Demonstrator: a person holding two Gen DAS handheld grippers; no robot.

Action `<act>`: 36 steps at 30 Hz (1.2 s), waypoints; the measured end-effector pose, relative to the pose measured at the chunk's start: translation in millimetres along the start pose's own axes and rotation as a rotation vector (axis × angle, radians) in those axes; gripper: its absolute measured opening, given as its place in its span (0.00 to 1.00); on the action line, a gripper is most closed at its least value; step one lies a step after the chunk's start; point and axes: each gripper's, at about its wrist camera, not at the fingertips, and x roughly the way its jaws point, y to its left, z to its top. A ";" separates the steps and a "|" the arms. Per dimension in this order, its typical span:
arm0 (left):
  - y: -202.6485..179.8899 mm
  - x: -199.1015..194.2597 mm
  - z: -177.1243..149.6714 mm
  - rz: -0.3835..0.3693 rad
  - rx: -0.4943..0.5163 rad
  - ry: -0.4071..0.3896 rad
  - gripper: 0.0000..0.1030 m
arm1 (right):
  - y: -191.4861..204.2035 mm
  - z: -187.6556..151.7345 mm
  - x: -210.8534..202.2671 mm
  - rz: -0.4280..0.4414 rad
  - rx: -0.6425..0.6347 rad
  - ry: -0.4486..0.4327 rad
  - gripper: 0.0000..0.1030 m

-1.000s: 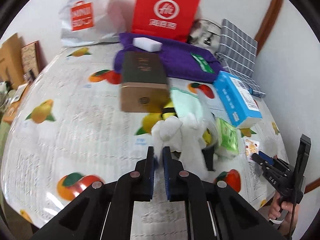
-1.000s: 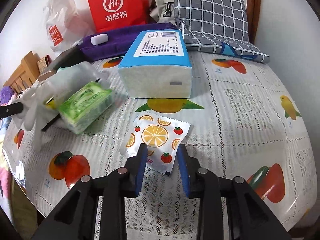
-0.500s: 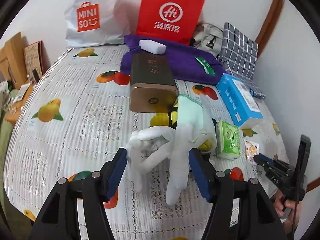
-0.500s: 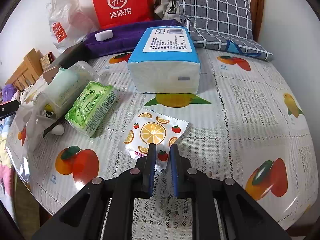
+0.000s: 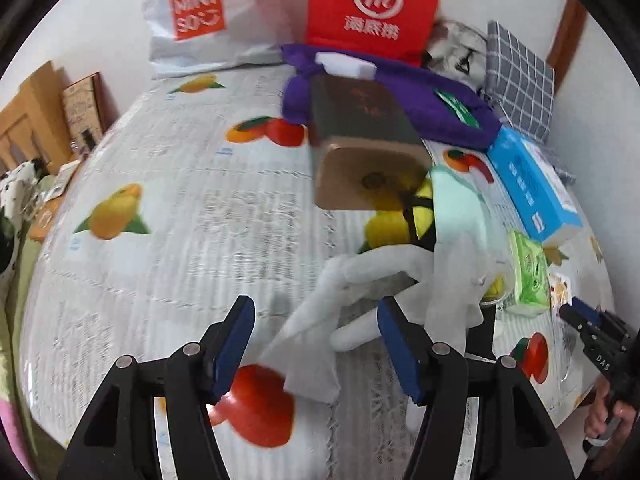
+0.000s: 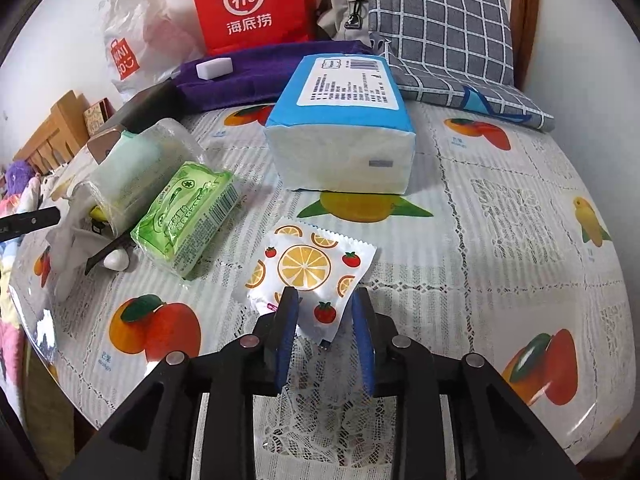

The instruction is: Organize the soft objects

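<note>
since half a second ago the right tool [image 6: 325, 312] has reopened around the near edge of the orange-print sachet [image 6: 310, 276] lying flat on the bench [image 6: 500, 216], while the left tool [image 5: 314, 334] gapes wide over limp white gloves [image 5: 360, 284], both light, floppy things best pinched at an edge.

My table's cover [image 6: 500, 216] is glossy plastic over lace, the orange-print sachet [image 6: 308, 276] shiny foil, the purple towel [image 6: 280, 68] fuzzy cloth, the white gloves [image 5: 380, 276] matt rubbery.

bare tablecloth [image 5: 168, 272] left of the gold box [image 5: 368, 152] — packs [image 6: 188, 216] crowd the right.
</note>
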 end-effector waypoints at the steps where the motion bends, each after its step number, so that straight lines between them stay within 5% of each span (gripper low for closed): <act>1: -1.8 4.3 -0.2 0.002 0.005 0.009 0.59 | 1.1 -0.1 0.2 -0.002 -0.007 0.001 0.31; 2: -3.6 9.5 -0.5 0.003 0.012 0.018 0.57 | 2.2 -0.3 0.6 0.001 -0.013 0.003 0.39; 3: -5.2 14.7 -1.1 0.007 0.020 0.025 0.43 | 4.7 -0.9 1.4 0.014 -0.026 0.010 0.53; 7: -4.4 13.6 -0.8 0.063 0.050 0.007 0.09 | 20.6 -3.7 5.4 -0.010 -0.089 0.012 0.63; 14: 25.8 6.5 -4.7 0.085 -0.033 0.013 0.08 | 10.5 5.1 8.5 -0.011 -0.011 0.002 0.63; 18: 32.5 4.9 -6.8 0.058 -0.062 0.016 0.08 | 12.8 10.2 14.6 -0.029 -0.017 -0.003 0.76; 21: 28.4 6.2 -7.6 0.043 -0.058 0.021 0.08 | 21.0 11.9 19.1 -0.047 -0.049 -0.032 0.76; 23: 25.1 7.4 -7.2 0.035 -0.055 0.023 0.08 | 21.1 13.1 20.7 -0.034 -0.046 -0.041 0.72; 25: 22.2 6.2 -8.7 0.032 -0.052 0.023 0.08 | 22.5 13.9 20.6 -0.011 -0.073 -0.045 0.55; 27: 19.7 5.3 -9.6 0.022 -0.050 0.023 0.08 | 27.6 16.3 17.6 0.007 -0.114 -0.039 0.24; 36: 15.4 -8.1 -11.3 0.014 -0.055 0.008 0.08 | 28.3 11.2 12.1 0.022 -0.131 -0.055 0.10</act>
